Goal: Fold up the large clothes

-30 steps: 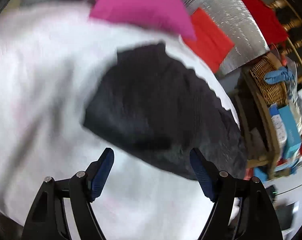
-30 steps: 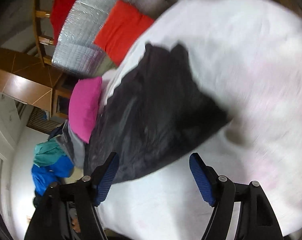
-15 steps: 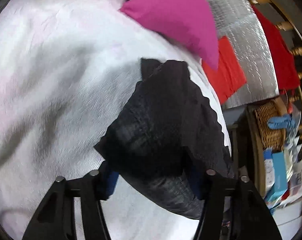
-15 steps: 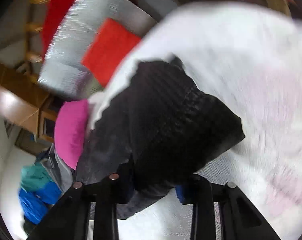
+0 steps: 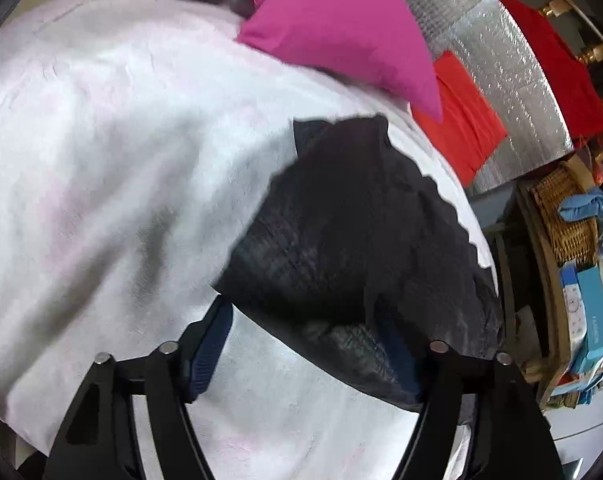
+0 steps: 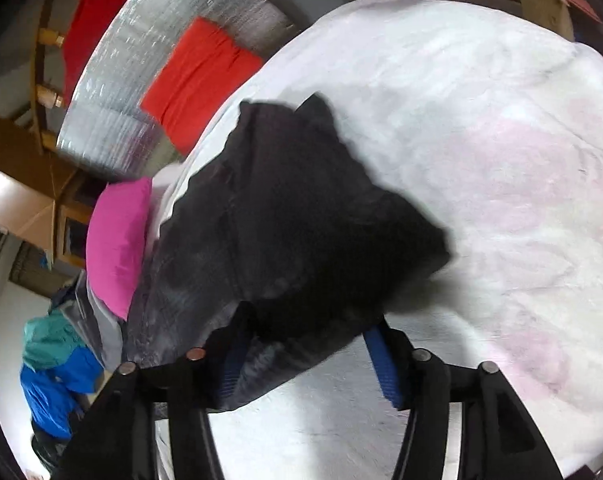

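Note:
A black garment (image 5: 353,240) lies folded over on the white bed cover (image 5: 101,160). Its near edge bulges up over my left gripper (image 5: 303,320). The jaws are opening with cloth loose between them. The left blue pad (image 5: 207,348) is bare and the other pad is mostly hidden by fabric. In the right wrist view the same black garment (image 6: 301,220) droops across my right gripper (image 6: 307,328). Its jaws are opening too, with a cloth fold hanging between them and clear of the right pad (image 6: 385,368). The bed cover (image 6: 481,140) spreads to the right.
A pink pillow (image 5: 341,28) and a red cushion (image 5: 461,132) lie beyond the garment, by a silver foil mat (image 5: 501,60). A wicker basket (image 5: 561,216) and boxes stand off the bed's right side. A heap of blue and teal clothes (image 6: 53,372) lies at the left.
Both grippers moved onto the garment's near edge and closed on it half a second ago. Their jaws now stand wider again, and the near edge is bunched up.

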### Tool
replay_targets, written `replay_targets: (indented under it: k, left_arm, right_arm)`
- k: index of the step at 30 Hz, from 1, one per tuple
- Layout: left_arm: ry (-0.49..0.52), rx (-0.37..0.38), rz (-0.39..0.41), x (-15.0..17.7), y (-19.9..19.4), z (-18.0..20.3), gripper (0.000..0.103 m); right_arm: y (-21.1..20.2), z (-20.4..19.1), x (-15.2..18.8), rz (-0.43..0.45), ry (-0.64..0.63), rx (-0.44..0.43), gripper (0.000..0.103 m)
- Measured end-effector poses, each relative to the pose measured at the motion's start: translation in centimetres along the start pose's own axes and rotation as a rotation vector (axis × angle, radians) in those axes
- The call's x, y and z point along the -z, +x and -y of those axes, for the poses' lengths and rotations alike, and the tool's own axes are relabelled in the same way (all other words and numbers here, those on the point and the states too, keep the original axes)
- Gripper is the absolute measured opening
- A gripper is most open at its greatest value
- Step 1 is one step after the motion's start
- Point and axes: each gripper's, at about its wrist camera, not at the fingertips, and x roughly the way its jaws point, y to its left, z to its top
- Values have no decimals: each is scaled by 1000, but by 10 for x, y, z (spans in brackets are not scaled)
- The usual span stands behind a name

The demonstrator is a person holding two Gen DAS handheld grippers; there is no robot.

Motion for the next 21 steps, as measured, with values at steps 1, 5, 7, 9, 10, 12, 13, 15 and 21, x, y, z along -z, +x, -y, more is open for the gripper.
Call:
replay_targets:
  k: [1,5,7,9,10,12,13,15,21]
  left_arm:
    - [-14,3,8,-2,0,-5,79]
    - [-141,16,16,-16,3,-33,79]
    - [-169,53,5,-21,12,-37,77]
    - [-160,66,-5,-20,17,-35,72]
    - [-154,75,-5,-20,19,-33,56]
    - [-133,75,8,-20,17,-29,52]
    - [-110,64,31,-20,14,-25,52]
    - [-69,15,45,-19,12,-20,52]
    - [-68,-42,-1,-22,22,-25,61]
  right_arm:
    - [-5,8,-4,24,45,-1,68]
    - [-4,27,-15,60,167,-26,71]
    - [8,27,-18,28,188,-94,72]
    - [16,22,-20,5,161,-115,61]
    - [16,17,-19,22,127,-88,47]
    - [5,8,-15,70,95,-93,38]
    - [2,3,-14,88,76,-95,37]
    - [1,-3,-11,99,17,-32,36]
    - [18,-7,-14,43,12,50,37]
